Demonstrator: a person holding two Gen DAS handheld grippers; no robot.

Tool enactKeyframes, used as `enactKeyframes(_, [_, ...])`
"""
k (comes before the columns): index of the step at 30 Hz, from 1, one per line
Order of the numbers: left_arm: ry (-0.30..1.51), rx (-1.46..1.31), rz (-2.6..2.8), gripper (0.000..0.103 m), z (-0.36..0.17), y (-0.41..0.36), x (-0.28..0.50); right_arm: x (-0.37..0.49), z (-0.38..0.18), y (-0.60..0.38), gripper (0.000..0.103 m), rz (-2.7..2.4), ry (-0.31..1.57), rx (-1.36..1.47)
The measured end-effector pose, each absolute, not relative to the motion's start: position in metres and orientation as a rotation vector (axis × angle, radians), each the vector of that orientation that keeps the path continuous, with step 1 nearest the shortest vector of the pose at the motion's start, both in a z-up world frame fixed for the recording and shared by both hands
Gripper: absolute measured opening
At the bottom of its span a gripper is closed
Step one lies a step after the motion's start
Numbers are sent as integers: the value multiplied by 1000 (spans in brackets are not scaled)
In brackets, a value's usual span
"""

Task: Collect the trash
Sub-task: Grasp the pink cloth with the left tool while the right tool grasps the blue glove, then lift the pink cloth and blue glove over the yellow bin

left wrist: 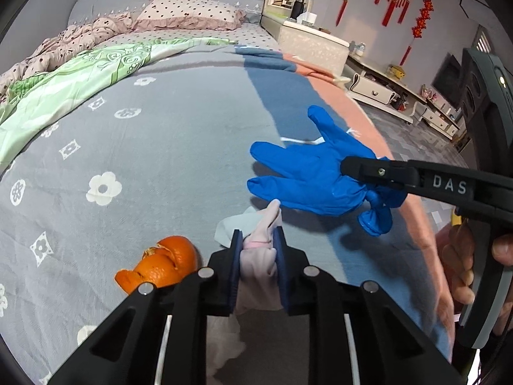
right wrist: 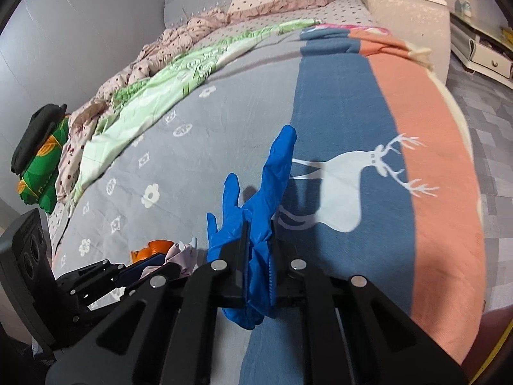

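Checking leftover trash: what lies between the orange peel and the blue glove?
In the left wrist view, orange peel, then left gripper clamping a pale tissue, then blue glove.

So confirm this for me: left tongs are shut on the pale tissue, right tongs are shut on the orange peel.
Wrong on the right: the right tongs are shut on the blue glove, per the right wrist view. The orange peel lies on the bed. Left tongs do grip the pale tissue.

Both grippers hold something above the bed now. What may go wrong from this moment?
1. The right gripper pinches the blue glove only near its cuff; the long loose part hangs free and may slip out or catch on the bed.
2. The left gripper is shut on a crumpled pink tissue, which is soft and may tear or drop.
3. The orange peel lies on the bed beside the left gripper and might be forgotten.
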State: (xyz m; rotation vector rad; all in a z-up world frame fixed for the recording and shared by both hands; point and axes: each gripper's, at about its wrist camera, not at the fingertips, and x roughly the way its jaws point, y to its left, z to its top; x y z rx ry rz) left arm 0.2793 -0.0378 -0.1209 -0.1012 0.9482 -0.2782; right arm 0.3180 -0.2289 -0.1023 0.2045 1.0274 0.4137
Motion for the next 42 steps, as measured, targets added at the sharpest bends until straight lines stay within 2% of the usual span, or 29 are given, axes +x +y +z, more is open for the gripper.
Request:
enactKeyframes(22, [777,-87,-344,18,-17,-78,218,219,-2,-330,9,350,837,315])
enactKeyframes(42, [721,-61,-543,18,26,-211,183,134,63,-475,9,157,705,377])
